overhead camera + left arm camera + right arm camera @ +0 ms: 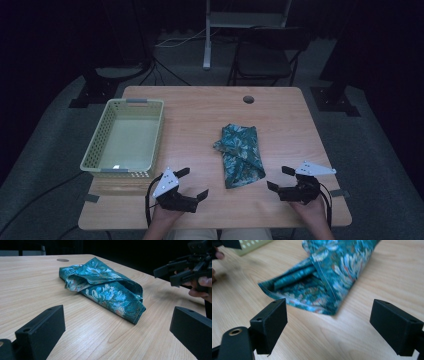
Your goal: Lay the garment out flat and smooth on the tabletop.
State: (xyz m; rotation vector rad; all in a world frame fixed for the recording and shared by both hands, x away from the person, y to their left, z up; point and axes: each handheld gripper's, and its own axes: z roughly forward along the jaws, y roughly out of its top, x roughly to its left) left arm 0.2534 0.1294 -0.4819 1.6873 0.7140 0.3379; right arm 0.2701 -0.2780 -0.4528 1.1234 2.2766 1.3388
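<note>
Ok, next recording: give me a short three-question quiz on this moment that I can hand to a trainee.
1. True or false: the folded teal floral cloth lies inside the pale green basket.
2. Multiple choice: how do the jaws of the left gripper and the right gripper stand? A) both open, holding nothing B) left shut on the cloth C) right shut on the cloth
3. Fill the gap: in the high view, the cloth lies on the wooden table to the ___ of the basket.

Key
1. False: it lies on the table, apart from the basket.
2. A
3. right
</note>
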